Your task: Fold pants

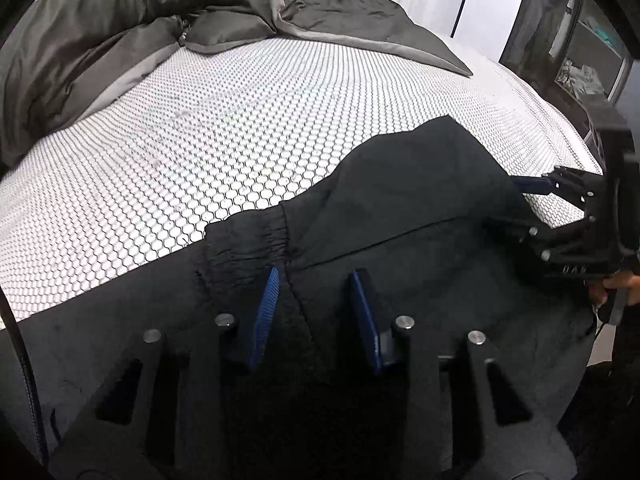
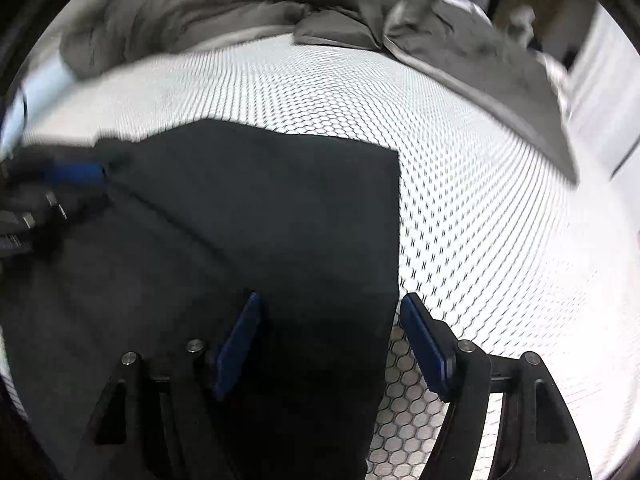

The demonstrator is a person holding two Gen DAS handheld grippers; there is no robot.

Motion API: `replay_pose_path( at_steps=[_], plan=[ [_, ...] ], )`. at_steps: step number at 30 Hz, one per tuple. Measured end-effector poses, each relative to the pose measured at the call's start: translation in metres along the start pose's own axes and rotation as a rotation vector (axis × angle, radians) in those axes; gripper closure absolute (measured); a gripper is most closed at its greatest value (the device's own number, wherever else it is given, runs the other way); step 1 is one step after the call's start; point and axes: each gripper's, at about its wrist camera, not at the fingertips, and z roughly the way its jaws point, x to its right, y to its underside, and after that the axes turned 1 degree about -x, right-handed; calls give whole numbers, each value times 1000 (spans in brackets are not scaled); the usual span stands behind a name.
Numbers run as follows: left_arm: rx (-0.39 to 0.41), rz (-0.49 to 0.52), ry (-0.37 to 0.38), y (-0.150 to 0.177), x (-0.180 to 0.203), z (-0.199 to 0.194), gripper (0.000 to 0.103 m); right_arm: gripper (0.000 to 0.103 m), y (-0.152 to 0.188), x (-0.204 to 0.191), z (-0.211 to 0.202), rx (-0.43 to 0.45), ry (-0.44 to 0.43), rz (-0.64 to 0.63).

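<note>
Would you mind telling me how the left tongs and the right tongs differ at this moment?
The left tongs stand narrower, over the pants' gathered waistband; the right tongs gape wider, straddling the pants' straight edge, one pad above the honeycomb mattress. Both have blue pads and point down at the dark fabric.

Black pants [image 1: 400,208] on a honeycomb-patterned mattress [image 1: 240,120], left gripper [image 1: 314,304] with blue pads apart, elastic waistband [image 1: 248,236] fabric between them, right gripper [image 1: 532,200] at the pants' right edge, grey duvet [image 1: 120,20] bunched behind
</note>
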Motion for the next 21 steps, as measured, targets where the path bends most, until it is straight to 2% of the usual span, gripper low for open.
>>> replay_pose_path(
  at_steps=[2,3,4,6,8,10,11,12,13,15,18,19,21],
  plan=[
    [6,-19,-7,-4,2,-12,67,33,-5,6,-15,43,24,36],
    [39,-34,2,-7,2,-21,67,33,-9,3,-24,78,19,37],
    [71,-44,11,-10,0,-27,67,33,-17,2,-30,117,-18,35],
    [101,-98,22,-17,-6,-30,67,33,-34,-5,-41,173,-193,53],
    [101,-132,28,-21,-10,-22,67,33,-48,-16,-31,170,-232,53],
    [49,-147,-2,-21,-13,-6,67,35,-65,-33,-6,136,-222,34],
    [31,-144,-27,-21,-12,1,68,41,-67,-43,8,104,-228,27],
    [24,-133,-52,-20,-11,6,70,42,-59,-47,16,68,-231,14],
    [20,-118,-65,-19,-8,9,72,43,-56,-55,32,27,-184,-18],
    [26,-90,-75,-16,-5,9,73,44,-45,-57,36,20,-100,-64],
    [19,-86,-87,-13,-3,5,73,43,-40,-37,29,15,52,-63],
    [14,-86,-105,-11,-2,0,73,43,-36,-26,28,7,87,-56],
    [25,-81,-138,-5,2,-21,72,42,-26,-3,22,35,93,-24]
  ],
)
